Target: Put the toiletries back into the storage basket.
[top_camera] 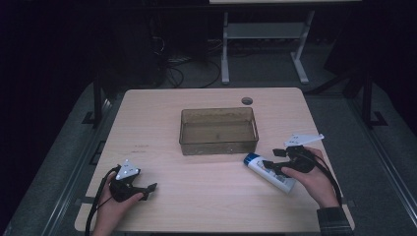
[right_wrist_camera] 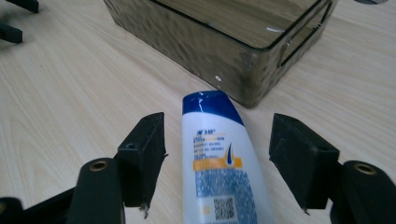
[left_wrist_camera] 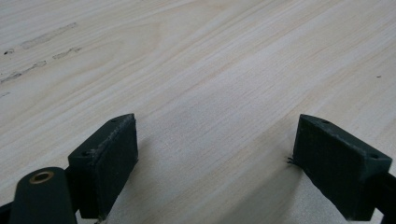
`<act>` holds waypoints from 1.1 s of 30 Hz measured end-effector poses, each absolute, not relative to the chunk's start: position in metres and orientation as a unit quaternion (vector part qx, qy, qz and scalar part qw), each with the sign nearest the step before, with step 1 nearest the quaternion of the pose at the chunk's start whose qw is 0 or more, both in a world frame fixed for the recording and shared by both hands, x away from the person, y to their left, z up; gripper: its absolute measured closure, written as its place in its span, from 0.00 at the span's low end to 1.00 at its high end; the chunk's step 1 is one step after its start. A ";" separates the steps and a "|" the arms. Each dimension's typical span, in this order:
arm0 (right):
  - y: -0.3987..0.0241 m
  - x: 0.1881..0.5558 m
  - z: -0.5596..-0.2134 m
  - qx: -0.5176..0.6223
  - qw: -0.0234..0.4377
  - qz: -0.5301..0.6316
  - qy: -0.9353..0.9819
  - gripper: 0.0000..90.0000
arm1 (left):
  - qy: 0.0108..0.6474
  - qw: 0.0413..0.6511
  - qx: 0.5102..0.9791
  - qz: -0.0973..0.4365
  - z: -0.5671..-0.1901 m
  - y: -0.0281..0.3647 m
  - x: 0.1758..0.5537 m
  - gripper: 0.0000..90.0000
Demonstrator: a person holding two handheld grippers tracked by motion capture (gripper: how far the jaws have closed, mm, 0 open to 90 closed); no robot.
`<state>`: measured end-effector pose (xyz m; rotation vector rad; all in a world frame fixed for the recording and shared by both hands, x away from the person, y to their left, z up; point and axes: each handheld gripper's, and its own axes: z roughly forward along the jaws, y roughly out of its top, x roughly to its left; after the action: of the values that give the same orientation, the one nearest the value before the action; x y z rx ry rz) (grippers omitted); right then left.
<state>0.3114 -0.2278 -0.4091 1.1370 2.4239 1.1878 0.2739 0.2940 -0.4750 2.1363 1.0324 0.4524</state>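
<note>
Right gripper (right_wrist_camera: 217, 154) released, jaws wide and clear of the white shampoo bottle (right_wrist_camera: 224, 172), which lies flat lower centre between them, long axis along the jaws, blue cap toward the clear bin (right_wrist_camera: 219, 51) just beyond; left gripper (top_camera: 150, 188) far off, lower left.

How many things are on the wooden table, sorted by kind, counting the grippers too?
Handheld black two-jaw grippers: 2, left gripper and right gripper
White plastic shampoo bottle with blue cap: 1
Clear smoky plastic rectangular bin: 1
Total: 4
</note>
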 end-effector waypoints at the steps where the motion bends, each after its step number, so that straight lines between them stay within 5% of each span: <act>1: -0.226 0.313 -0.409 0.384 0.105 0.402 0.824 0.39 | 0.399 0.355 0.827 0.175 -0.475 0.294 0.274 0.14; 33: -0.198 0.351 -0.438 0.365 0.070 0.306 0.876 0.32 | 0.399 0.354 0.827 0.175 -0.475 0.294 0.274 0.14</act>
<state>0.3514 -0.1981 -0.4378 1.0982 2.6375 0.9210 0.2738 0.2941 -0.4748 2.1389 1.0326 0.4514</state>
